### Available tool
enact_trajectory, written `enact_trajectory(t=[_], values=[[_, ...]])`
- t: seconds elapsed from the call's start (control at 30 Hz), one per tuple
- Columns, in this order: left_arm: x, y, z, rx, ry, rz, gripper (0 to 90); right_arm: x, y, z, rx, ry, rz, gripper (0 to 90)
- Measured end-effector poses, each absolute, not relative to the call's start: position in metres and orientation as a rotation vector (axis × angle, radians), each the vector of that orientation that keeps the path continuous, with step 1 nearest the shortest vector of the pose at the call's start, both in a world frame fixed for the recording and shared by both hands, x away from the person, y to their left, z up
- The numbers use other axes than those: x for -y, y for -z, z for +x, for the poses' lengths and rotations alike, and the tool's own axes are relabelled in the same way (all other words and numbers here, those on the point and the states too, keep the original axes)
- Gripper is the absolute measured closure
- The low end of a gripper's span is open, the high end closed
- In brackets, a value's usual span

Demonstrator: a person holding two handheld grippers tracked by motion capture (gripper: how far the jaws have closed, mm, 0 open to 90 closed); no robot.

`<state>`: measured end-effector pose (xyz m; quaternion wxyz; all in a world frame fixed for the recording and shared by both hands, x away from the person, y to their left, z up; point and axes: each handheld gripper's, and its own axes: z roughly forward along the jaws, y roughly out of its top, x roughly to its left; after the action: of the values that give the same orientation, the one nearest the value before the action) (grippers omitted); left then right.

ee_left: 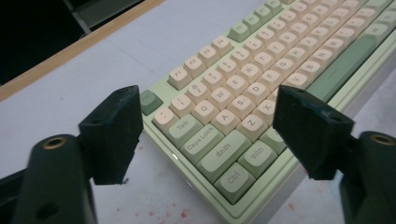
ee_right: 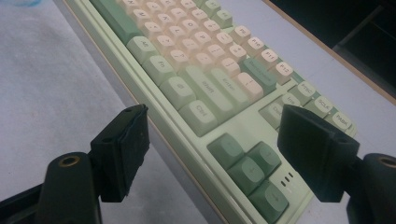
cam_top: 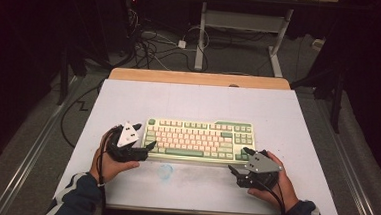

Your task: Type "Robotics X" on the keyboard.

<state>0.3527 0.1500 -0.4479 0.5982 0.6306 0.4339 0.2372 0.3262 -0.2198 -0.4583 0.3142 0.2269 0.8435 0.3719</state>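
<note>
Keyboard: we see the pale green and cream plastic keyboard (cam_top: 199, 140) lying flat at the centre of the frame on the white counter (cam_top: 194, 102)
Left hand-held gripper (cam_top: 148, 146): lower left, at the keyboard's left end, jaws spread wide around its corner, gripping nothing
Right hand-held gripper (cam_top: 239, 159): lower right, jaws apart, straddling the keyboard's right front corner, pads not pressing

Table (cam_top: 129, 98): white sheet top over a wooden board, the wood showing as a strip along the far edge. Keyboard (cam_top: 199, 139) lies flat on it, green case, cream and green keys, long side parallel to the near edge, set slightly nearer than centre. Faint bluish smudge (cam_top: 165, 171) on the surface just before the keyboard. Small red specks (ee_left: 180, 213) near the keyboard's left corner.
</note>
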Motion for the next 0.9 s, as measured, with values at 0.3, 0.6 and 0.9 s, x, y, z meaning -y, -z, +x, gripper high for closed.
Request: enact_trajectory(t=[0.3,0.6,0.9], values=[[-0.145,0.444,0.349,-0.986,-0.418,1.506,72.3,0.22,0.459,0.326,-2.227,-0.98,0.598,26.2],[-0.114,0.447,0.346,-0.911,-0.381,1.607,87.0,0.22,0.458,0.326,-2.222,-0.984,0.599,26.2],[-0.081,0.453,0.351,-0.892,-0.347,1.693,86.8,0.22,0.46,0.327,-2.227,-0.975,0.603,26.2]])
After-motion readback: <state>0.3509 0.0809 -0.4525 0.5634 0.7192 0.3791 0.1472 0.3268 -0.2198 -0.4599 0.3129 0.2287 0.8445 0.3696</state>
